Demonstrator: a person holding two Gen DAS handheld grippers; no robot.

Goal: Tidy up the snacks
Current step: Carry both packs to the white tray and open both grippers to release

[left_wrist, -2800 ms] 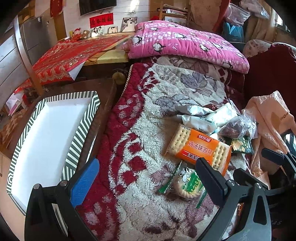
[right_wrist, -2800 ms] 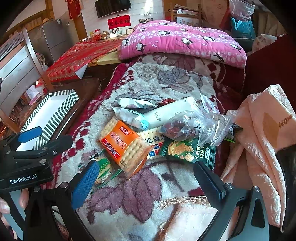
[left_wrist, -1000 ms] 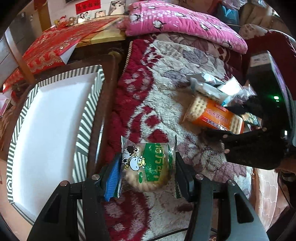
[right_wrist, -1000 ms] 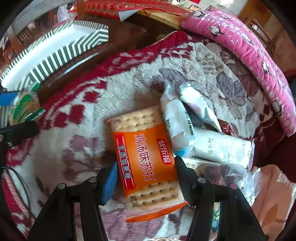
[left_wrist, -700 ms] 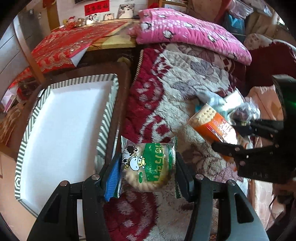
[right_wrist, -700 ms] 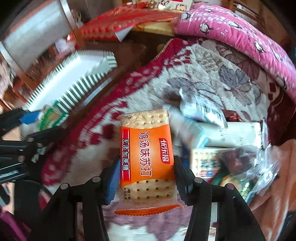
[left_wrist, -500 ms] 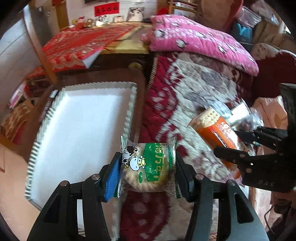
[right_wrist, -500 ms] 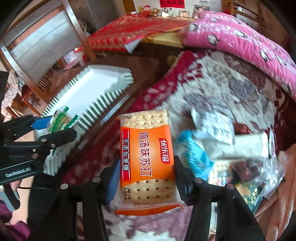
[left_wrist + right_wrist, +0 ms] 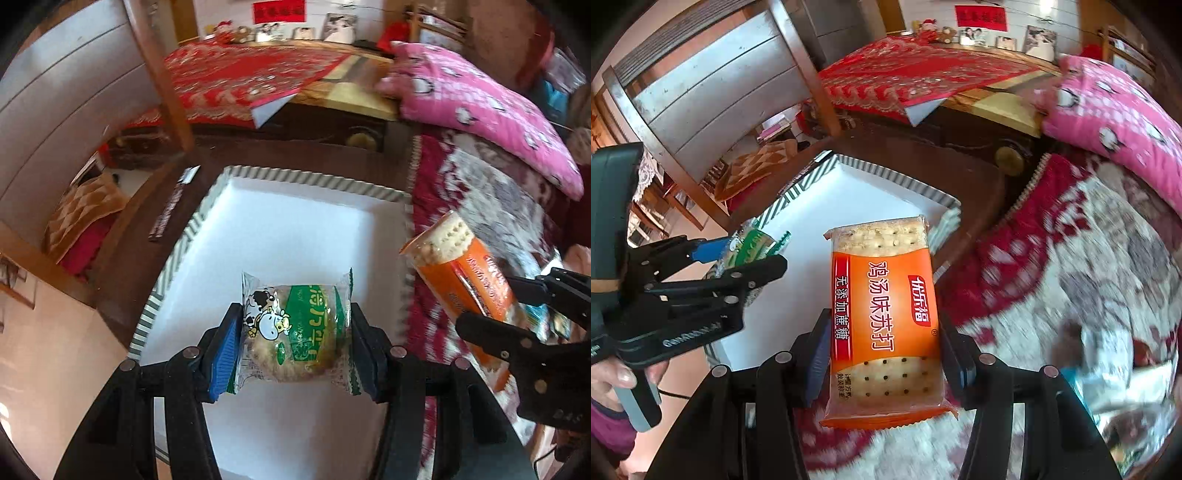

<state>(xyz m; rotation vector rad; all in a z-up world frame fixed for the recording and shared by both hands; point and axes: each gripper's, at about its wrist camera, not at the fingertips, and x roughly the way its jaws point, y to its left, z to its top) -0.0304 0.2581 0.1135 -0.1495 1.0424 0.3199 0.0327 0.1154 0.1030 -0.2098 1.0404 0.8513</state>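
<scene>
Left gripper point(image 9: 295, 349): clamped on a green-and-white biscuit packet point(image 9: 295, 332), pads pressing both sealed sides, packet lying flat across the gap. Directly beneath and ahead of the fingers: white tray point(image 9: 295, 229) with striped rim, resting on a dark wooden table point(image 9: 122, 266). Tray floor bare under the packet.

Right gripper point(image 9: 886, 350): clamped on an orange cracker pack point(image 9: 884, 314), long axis pointing forward beyond the fingertips, pads on its two long sides. Pack held in the air, its far end over the near corner of the tray point(image 9: 871, 192), its near end over the red-and-white blanket point(image 9: 1052, 277). To the left of this gripper: left gripper point(image 9: 746, 254) with biscuit packet point(image 9: 750, 247) between its fingers, held by a hand point(image 9: 624, 376). In the left view, right gripper point(image 9: 517, 299) and cracker pack point(image 9: 461, 273) just right of the tray edge.

Further ahead and right: pink pillow point(image 9: 1108, 122) on the blanket. Remaining snacks at far right of the right gripper, blurred.
</scene>
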